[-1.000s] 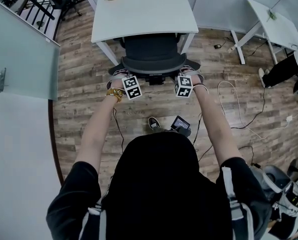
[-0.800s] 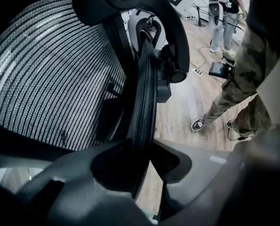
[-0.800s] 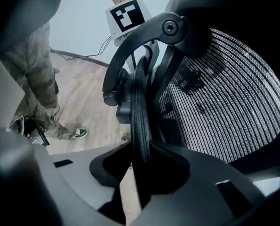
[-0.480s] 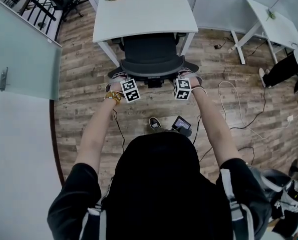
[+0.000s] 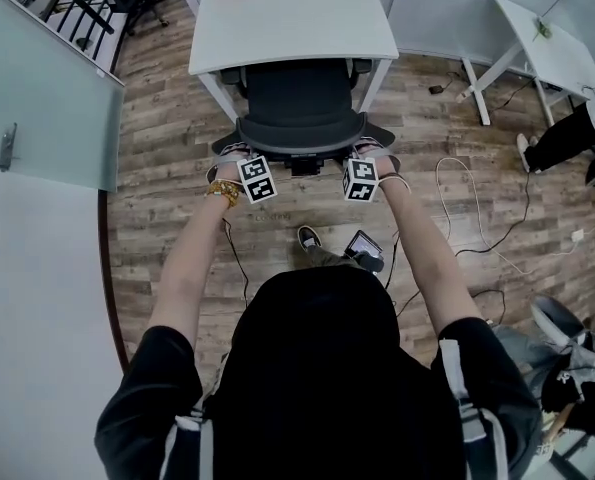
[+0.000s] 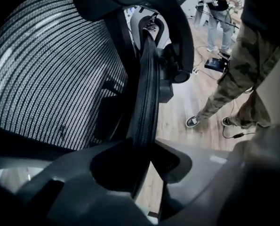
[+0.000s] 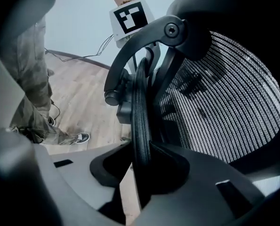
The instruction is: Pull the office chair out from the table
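Note:
A black mesh office chair (image 5: 302,98) stands with its seat under the white table (image 5: 292,18), its backrest toward me. My left gripper (image 5: 239,155) is shut on the left part of the backrest's top rim, and my right gripper (image 5: 373,153) on the right part. In the left gripper view the dark rim (image 6: 147,107) runs up between the jaws of that gripper (image 6: 147,161), pads against it, with mesh (image 6: 50,79) to the left. In the right gripper view the rim (image 7: 140,112) sits clamped in the right gripper (image 7: 142,168), mesh (image 7: 224,98) to the right.
The floor is wood planks with cables (image 5: 477,218) at the right and a black device (image 5: 362,248) by my shoe (image 5: 307,238). A second white table (image 5: 547,53) and another person (image 5: 567,133) are at the right. A glass partition (image 5: 47,98) stands at the left.
Both grippers, still clamped on the backrest, have drawn back toward me, and the chair has rolled a little out from under the table.

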A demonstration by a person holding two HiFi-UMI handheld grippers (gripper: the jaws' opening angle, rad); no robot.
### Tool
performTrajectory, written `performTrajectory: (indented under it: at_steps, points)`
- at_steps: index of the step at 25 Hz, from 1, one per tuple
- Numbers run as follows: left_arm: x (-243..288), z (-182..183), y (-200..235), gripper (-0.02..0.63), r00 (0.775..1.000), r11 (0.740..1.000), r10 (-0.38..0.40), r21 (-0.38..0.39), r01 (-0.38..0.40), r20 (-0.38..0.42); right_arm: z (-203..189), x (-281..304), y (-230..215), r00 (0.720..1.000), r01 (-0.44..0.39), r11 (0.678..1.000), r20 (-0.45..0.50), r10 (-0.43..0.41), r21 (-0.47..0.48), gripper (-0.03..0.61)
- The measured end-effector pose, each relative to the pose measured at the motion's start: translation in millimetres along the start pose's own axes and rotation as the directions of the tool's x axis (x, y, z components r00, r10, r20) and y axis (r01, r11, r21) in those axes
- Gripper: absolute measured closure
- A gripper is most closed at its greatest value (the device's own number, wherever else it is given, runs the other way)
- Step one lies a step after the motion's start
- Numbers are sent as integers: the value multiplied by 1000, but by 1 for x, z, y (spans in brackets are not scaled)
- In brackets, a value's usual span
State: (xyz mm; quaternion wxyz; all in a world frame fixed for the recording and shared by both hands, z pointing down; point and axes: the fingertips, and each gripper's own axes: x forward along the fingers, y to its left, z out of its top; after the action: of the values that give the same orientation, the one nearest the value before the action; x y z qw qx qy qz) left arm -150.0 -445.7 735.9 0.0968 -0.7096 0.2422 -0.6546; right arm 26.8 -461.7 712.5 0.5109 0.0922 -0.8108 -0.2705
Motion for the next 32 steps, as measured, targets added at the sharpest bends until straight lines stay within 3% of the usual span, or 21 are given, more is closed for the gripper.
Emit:
performTrajectory:
  at_steps: [32]
  points:
    - [-28,-16,-50,481,1000,1000,17,12,-17,10,28,-24,55,1000,5,1000,-18,-5,25,479]
